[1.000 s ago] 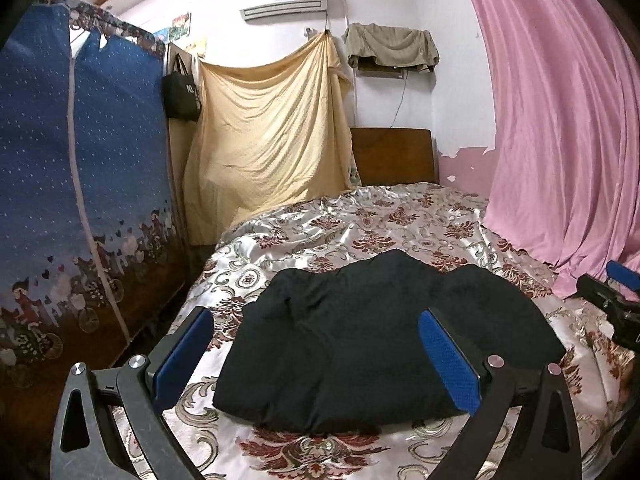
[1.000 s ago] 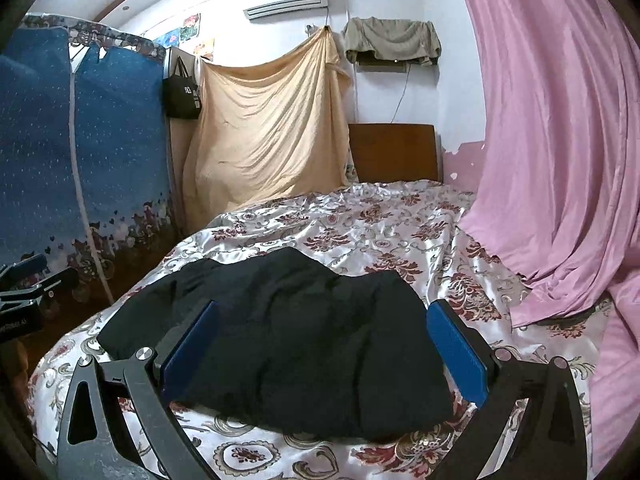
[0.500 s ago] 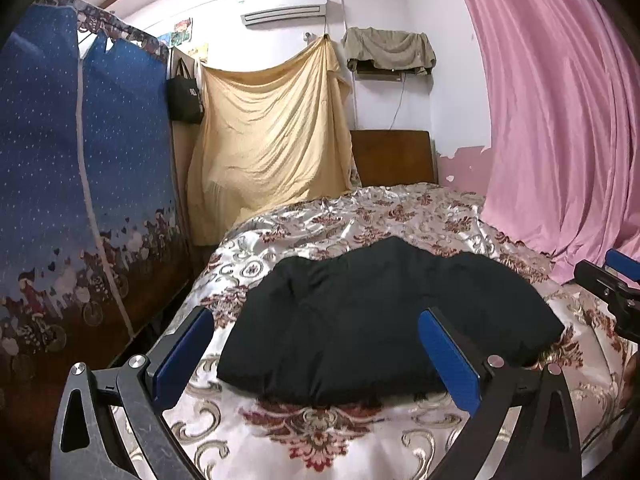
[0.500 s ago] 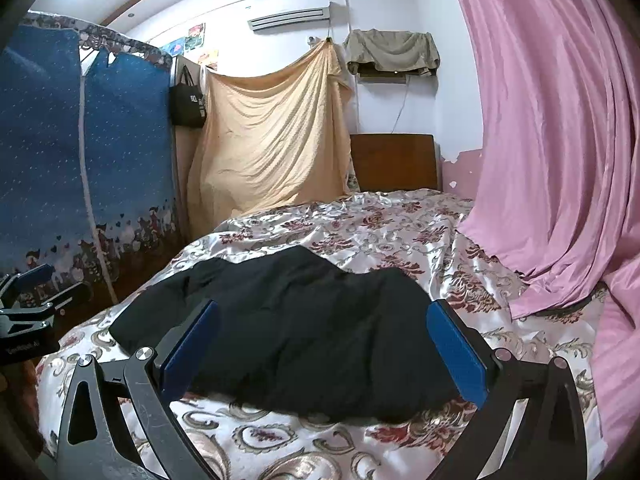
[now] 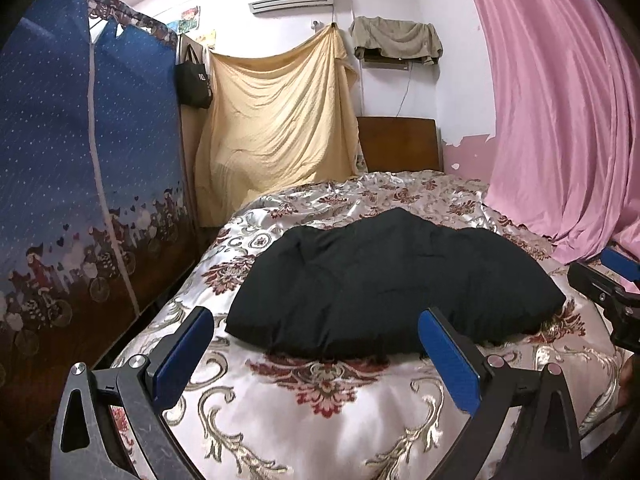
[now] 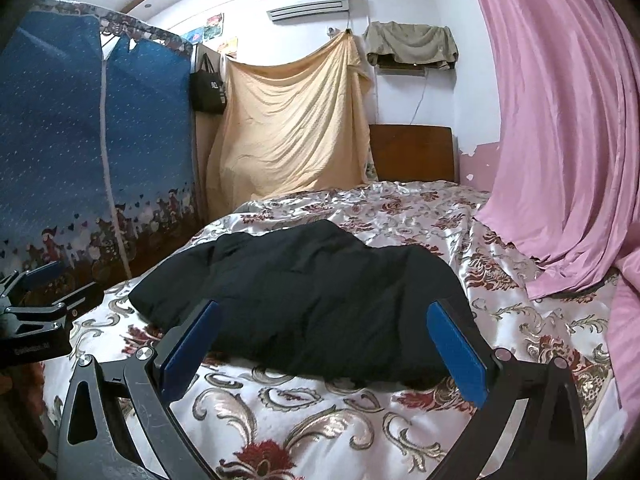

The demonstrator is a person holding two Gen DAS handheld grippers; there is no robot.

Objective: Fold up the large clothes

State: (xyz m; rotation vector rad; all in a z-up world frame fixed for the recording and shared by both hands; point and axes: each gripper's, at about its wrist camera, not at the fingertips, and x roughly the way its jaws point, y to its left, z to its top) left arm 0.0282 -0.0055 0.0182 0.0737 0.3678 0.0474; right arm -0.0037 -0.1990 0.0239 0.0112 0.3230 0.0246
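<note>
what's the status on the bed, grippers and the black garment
Left gripper open, empty. Right gripper open, empty. Black garment lies bunched on the bedspread, untouched. Nothing in the way.

Nothing could be read for certain: the black hanging tote bag (image 6: 208,90) bore a small white mark, and the left tongs' black body (image 6: 34,346) carried faint lettering, both illegible

1. Behind hanging yellow sheet (image 5: 276,128): hidden.
2. White mark on small black bag (image 6: 209,90): too small to read.
3. Pink curtain (image 6: 560,140): cut off at right edge.
</note>
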